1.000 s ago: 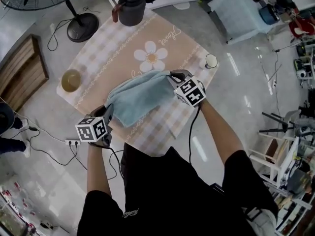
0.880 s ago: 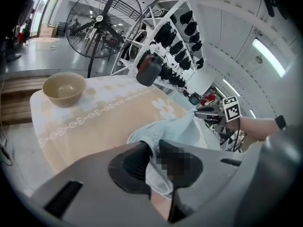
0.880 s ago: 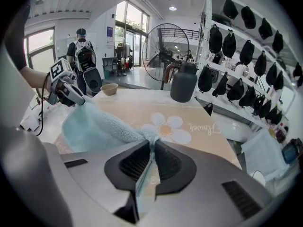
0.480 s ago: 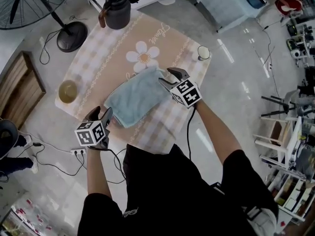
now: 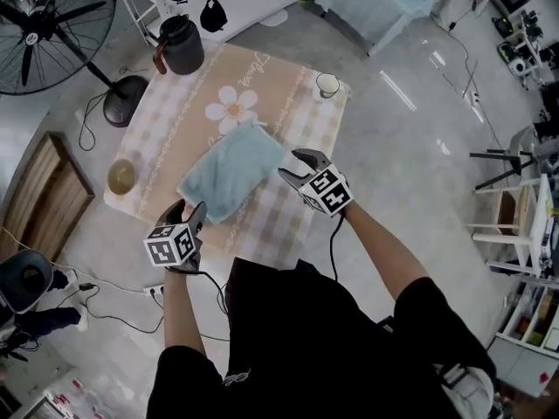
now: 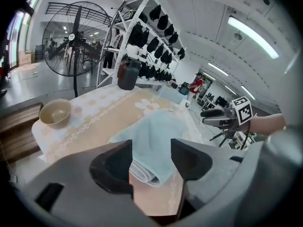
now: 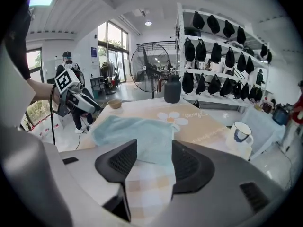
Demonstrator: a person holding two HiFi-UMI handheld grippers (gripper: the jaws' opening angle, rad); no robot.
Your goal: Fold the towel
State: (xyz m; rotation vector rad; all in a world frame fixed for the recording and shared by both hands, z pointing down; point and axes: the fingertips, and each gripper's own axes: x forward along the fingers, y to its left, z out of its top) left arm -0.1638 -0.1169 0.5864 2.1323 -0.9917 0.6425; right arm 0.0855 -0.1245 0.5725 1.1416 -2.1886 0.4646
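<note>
Grey polished floor surrounds a low table [image 5: 301, 116] under a beige checked cloth with a white daisy [image 5: 231, 110] printed on it, and the light blue towel [image 5: 229, 169] lies flat near the middle of that cloth, folded over on itself. From the towel in the head view, a dark jug [image 5: 179, 46] stands at 11 o'clock on the far corner, a tan bowl [image 5: 121, 176] sits at 9 o'clock near the table's edge, and a white mug [image 5: 327, 84] stands at 1 o'clock by the opposite corner. A big floor fan [image 5: 48, 24] stands off the table at 10 o'clock. The left gripper [image 5: 188, 208] hovers at 7 o'clock of the towel, just beside its near corner. Its own view shows the jaws spread wide with nothing pinched. The towel's layered, rolled edge shows through the gap between them, lying beyond the pads on the cloth and not pressed by them. The right gripper [image 5: 295, 166] sits at 3 o'clock of the towel, just beside its long edge. In the right gripper view its ribbed pads stand well apart and empty, and bare checked cloth and the towel's edge show through the gap. Each gripper appears in the other's view, across the towel. A white rack [image 7: 222, 56] hung with dark caps stands behind the table.
</note>
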